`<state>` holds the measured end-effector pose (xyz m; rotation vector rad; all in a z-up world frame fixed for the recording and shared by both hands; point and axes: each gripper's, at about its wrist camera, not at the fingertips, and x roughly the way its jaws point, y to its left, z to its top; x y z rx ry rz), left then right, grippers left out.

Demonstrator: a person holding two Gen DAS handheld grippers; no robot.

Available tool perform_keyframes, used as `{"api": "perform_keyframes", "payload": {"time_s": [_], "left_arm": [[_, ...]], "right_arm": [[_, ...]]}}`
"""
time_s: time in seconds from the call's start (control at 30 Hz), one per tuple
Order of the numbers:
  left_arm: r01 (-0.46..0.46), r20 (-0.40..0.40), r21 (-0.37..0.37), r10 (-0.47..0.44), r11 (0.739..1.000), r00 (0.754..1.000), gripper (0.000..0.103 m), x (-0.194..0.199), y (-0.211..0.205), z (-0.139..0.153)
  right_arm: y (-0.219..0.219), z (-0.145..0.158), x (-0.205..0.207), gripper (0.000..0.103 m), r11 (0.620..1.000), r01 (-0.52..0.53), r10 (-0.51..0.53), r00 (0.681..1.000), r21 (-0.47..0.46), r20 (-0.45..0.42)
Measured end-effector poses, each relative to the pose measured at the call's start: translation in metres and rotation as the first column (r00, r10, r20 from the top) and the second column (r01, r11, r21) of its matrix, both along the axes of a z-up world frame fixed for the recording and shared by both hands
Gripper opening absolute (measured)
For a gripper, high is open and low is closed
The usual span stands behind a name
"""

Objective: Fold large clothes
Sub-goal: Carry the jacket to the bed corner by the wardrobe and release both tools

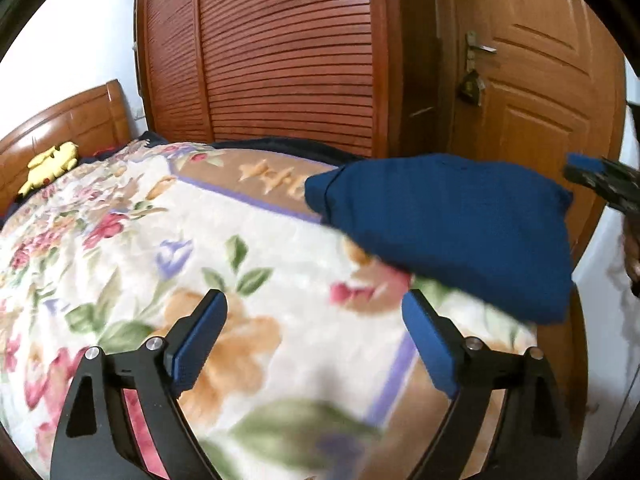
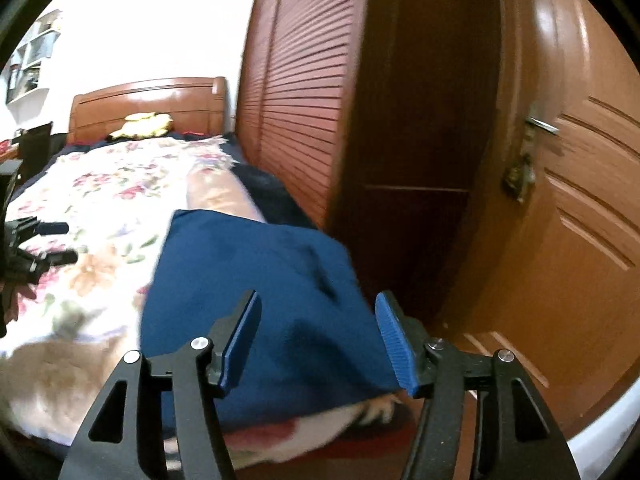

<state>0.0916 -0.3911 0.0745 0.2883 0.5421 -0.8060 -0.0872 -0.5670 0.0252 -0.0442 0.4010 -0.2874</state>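
Left wrist view: I had the folded blue garment (image 1: 452,232) lying on the floral blanket (image 1: 160,240).
Left gripper (image 1: 314,304) and right gripper (image 2: 318,308) both spread wide, holding nothing.

floral blanket (image 1: 168,248) motion-blurred, door (image 2: 580,200) cropped

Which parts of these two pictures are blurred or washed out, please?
Left wrist view: the blanket smears near the lens, while the wardrobe slats stay fairly crisp. Right wrist view: the wall is blown out white, and the garment and door are motion-blurred.
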Motion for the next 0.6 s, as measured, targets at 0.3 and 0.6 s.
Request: {"api": "perform_keyframes", "payload": {"time_s": [0.3, 0.6], "left_arm": [[-0.003, 0.017, -0.019, 0.004, 1.000, 1.000, 0.090, -0.057, 0.065, -0.004], [-0.092, -0.025, -0.053, 0.090, 0.994, 0.996, 0.090, -0.079, 0.124, -0.017]], "right_arm": [[-0.050, -0.028, 0.070, 0.062, 0.984, 0.116, -0.099, 0.988, 0.137, -0.122], [-0.071, -0.036, 0.063, 0.062, 0.980, 0.166, -0.147, 0.976, 0.111, -0.162]]}}
